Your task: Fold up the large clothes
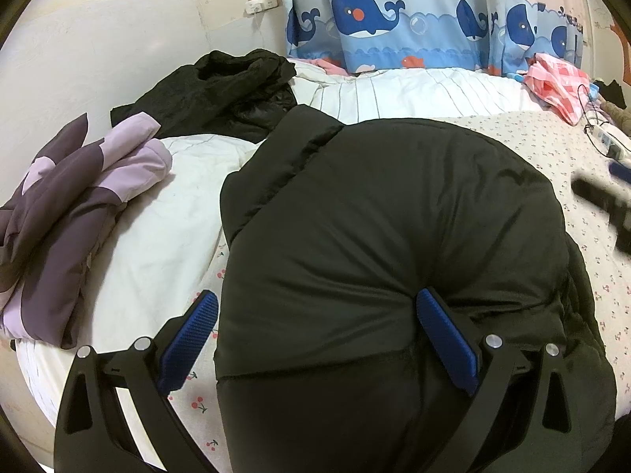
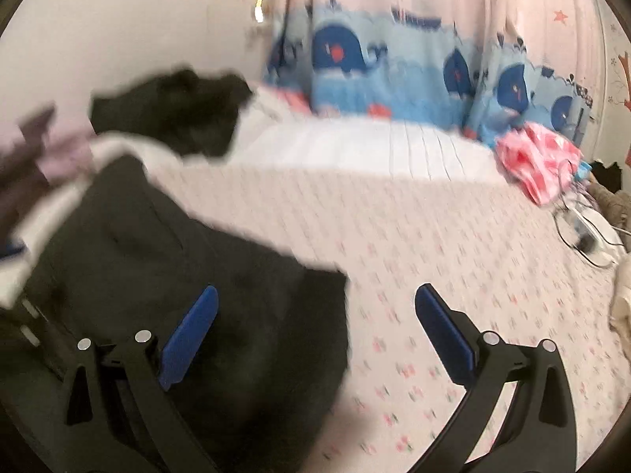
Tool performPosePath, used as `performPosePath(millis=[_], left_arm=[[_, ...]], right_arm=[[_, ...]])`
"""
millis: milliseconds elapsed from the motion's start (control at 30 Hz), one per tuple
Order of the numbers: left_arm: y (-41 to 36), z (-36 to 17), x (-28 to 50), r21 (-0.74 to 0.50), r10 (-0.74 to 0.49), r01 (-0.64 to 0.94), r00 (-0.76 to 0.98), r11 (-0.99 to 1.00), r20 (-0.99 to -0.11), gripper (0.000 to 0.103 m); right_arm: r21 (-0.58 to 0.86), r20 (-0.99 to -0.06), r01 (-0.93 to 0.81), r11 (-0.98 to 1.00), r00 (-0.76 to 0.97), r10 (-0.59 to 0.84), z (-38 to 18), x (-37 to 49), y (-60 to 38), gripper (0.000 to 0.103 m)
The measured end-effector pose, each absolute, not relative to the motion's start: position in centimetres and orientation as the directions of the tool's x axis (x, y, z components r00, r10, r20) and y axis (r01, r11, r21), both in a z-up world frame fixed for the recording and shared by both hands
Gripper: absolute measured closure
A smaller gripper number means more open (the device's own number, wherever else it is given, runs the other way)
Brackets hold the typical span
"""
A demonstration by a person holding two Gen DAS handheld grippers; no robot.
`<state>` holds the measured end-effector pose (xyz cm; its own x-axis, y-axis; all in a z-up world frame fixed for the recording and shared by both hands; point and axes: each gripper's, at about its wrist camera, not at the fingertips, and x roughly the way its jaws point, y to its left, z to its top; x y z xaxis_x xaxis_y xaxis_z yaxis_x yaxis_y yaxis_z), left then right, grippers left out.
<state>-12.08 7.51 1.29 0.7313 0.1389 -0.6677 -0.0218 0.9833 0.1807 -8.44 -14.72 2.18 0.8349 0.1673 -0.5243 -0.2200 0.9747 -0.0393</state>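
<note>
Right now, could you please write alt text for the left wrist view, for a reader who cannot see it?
A puffy black jacket lies on a floral bedsheet, between the open left gripper's blue fingers. A purple garment and a second black garment lie to the left, with a whale-print curtain behind.

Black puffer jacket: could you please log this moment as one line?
black puffer jacket on bed | left hand-held gripper open, astride it | right hand-held gripper open
</note>
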Motion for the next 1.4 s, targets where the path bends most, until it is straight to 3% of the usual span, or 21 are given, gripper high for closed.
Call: performPosePath(millis=[167, 400, 567, 767, 900, 1000, 1100, 1267, 1400], left_arm=[[7.8, 1.3, -12.2, 0.164, 0.122, -0.013, 0.726, 0.986, -0.677, 0.006], [8.1, 0.9, -12.1, 0.132, 0.088, 0.007, 0.706, 0.991, -0.703, 0.006], [7.4, 0.7, -12.0, 0.167, 0.107, 0.017, 0.702, 0.986, -0.704, 0.006], [7.6, 0.9, -12.1, 0.170, 0.110, 0.014, 0.708, 0.985, -0.697, 0.006], [7.6, 1.0, -12.3, 0.164, 0.105, 0.014, 0.710, 0.986, -0.696, 0.006], [7.3, 0.6, -12.2, 0.164, 0.095, 0.036, 0.690, 0.986, -0.717, 0.006], [6.9, 0.5, -12.6, 0.196, 0.114, 0.039, 0.700, 0.980, -0.705, 0.006], [7.2, 1.0, -13.3, 0.183, 0.099, 0.043, 0.709, 0.982, -0.699, 0.006], [7.5, 1.4, -13.7, 0.171, 0.083, 0.053, 0.713, 0.984, -0.696, 0.006]], right_arm=[[-0.026, -0.579, -0.329, 0.944, 0.775, 0.254, 2.2, -4.0, -10.2, 0.006], [0.104, -0.719, -0.313, 0.944, 0.632, 0.288, -5.7, 2.2, -9.6, 0.006], [0.099, -0.733, -0.311, 0.945, 0.620, 0.281, -4.8, 1.6, -10.0, 0.006], [0.266, -0.663, -0.422, 0.867, 0.573, 0.482, -0.2, -5.6, -12.9, 0.006], [0.158, -0.743, -0.464, 0.871, 0.525, 0.415, -3.1, -9.0, -11.8, 0.006], [0.159, -0.764, -0.466, 0.871, 0.501, 0.407, -5.4, -8.6, -11.1, 0.006], [0.113, -0.768, -0.446, 0.888, 0.527, 0.363, -3.5, -9.2, -11.0, 0.006], [0.200, -0.732, -0.477, 0.856, 0.509, 0.454, -0.1, -13.4, -12.1, 0.006], [0.078, -0.805, -0.478, 0.875, 0.488, 0.338, -2.8, -15.9, -11.0, 0.006]])
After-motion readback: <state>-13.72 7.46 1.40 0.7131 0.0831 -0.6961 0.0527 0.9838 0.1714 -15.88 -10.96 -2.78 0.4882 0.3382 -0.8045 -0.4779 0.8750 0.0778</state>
